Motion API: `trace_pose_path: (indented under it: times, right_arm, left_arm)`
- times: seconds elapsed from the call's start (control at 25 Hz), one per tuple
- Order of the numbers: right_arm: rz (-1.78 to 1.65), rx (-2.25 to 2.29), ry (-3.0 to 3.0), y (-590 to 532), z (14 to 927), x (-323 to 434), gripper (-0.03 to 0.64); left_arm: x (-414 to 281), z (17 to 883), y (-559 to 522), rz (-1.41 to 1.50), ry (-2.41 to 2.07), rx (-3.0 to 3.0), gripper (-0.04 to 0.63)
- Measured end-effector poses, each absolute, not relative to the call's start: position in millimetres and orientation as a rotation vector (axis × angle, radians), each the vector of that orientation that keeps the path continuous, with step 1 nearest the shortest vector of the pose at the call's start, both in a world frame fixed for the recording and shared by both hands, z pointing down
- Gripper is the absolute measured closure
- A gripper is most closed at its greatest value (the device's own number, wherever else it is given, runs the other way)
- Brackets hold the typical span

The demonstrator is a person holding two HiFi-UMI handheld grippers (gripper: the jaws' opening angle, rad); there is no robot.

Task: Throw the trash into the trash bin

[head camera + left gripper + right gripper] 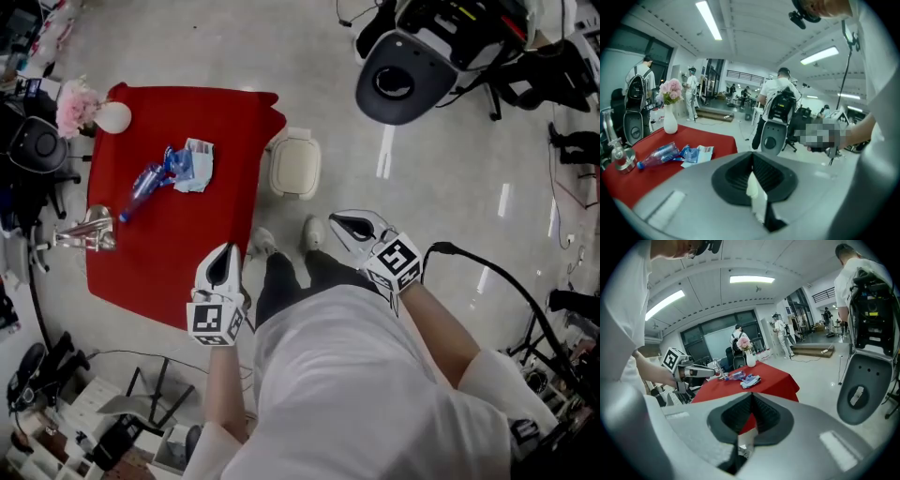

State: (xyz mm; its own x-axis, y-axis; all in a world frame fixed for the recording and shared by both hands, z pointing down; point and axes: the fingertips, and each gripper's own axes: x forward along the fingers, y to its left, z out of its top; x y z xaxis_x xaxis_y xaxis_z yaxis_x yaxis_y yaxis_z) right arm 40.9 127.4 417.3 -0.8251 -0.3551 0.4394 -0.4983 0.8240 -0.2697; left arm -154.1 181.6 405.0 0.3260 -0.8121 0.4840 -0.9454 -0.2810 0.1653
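Observation:
On the red table lie a crushed clear plastic bottle and a blue-and-white wrapper, touching each other. The left gripper view shows the bottle and the wrapper to the left, a good way off. A white trash bin stands on the floor by the table's right edge. My left gripper hovers over the table's near right corner, shut and empty. My right gripper is over the floor, nearer to me than the bin, shut with nothing held. The right gripper view shows the bottle and the wrapper far ahead.
A white vase with pink flowers stands at the table's far left corner and a metal stand at its left edge. A large grey machine is beyond the bin. Cables and gear crowd the floor near me. Several people stand in the background.

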Motion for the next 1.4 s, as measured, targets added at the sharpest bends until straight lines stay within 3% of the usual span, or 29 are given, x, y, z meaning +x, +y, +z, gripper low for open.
trace_pose_path:
  times: [0.6, 1.4]
  right_arm:
    - [0.648, 0.734, -2.415, 103, 570, 0, 0.617]
    - [0.840, 0.777, -2.234, 106, 834, -24, 0.617]
  left_arm:
    - [-212, 504, 152, 0.529, -1.483, 2.144, 0.591]
    - [-140, 572, 144, 0.758, -1.360, 2.261, 0.591]
